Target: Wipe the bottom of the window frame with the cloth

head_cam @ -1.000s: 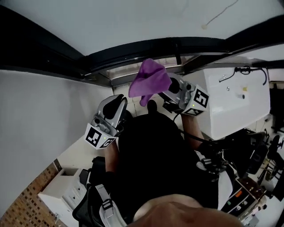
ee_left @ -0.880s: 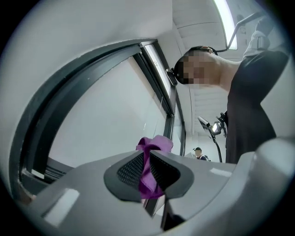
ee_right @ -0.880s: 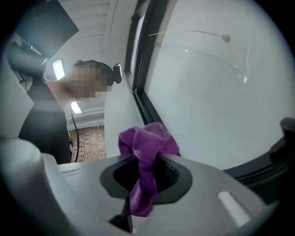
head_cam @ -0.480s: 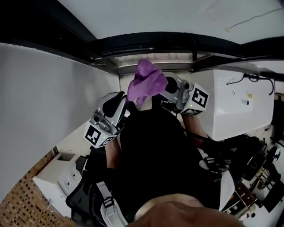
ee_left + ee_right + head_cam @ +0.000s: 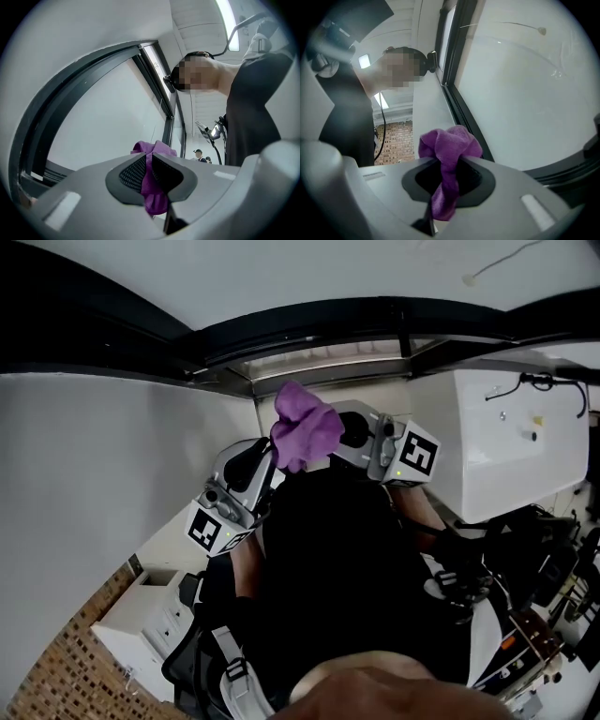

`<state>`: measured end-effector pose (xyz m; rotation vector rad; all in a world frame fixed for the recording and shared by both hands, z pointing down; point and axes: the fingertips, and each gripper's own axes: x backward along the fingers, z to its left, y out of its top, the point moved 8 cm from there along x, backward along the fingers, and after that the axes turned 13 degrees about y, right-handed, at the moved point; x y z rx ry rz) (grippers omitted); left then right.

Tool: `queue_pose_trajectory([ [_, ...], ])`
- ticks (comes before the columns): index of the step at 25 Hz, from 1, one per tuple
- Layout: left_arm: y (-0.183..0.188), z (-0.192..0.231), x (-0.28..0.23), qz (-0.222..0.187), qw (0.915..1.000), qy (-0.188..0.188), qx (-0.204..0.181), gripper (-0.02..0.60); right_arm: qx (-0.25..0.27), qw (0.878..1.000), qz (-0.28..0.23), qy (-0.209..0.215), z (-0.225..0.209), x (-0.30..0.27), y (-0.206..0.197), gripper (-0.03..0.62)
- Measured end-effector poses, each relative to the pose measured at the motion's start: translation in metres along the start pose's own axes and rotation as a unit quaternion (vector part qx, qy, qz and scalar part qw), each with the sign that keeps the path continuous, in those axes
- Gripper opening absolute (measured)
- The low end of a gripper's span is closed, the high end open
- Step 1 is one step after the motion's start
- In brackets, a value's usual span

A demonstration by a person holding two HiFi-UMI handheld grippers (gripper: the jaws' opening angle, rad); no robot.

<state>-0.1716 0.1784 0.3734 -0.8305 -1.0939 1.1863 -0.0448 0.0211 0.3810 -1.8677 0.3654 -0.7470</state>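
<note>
Cloth [image 5: 305,432], purple, bunched into a loose wad; held up in the air between the two grippers, in front of the person's black top [image 5: 328,587] and short of the window frame [image 5: 309,329].

Right gripper [image 5: 337,435]: jaws pressed onto a twisted fold of the cloth [image 5: 450,145], a bunch standing above the pads and a tail hanging below.

Left gripper [image 5: 267,460]: jaws drawn close together, with the cloth [image 5: 154,151] running through the narrow slot between the pads [image 5: 131,171].

Window frame: dark metal, curving across the top of the head view; dark frame rail [image 5: 459,108] beside a white ledge [image 5: 426,108]. Cloth near it, not touching.

White cabinet [image 5: 487,446] to the right; brick wall [image 5: 66,671] lower left.
</note>
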Motion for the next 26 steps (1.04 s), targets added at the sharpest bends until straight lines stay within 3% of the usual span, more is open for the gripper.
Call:
queue_pose_trajectory([
  [11, -0.001, -0.010, -0.006, 0.005, 0.9998, -0.021, -0.001, 0.023, 0.019, 1.000, 0.000, 0.009, 0.009, 0.002, 0.004, 0.060],
  [26, -0.005, -0.013, -0.009, 0.008, 0.9998, -0.018, -0.006, 0.023, 0.031, 0.999, 0.005, 0.014, 0.011, 0.008, 0.004, 0.060],
])
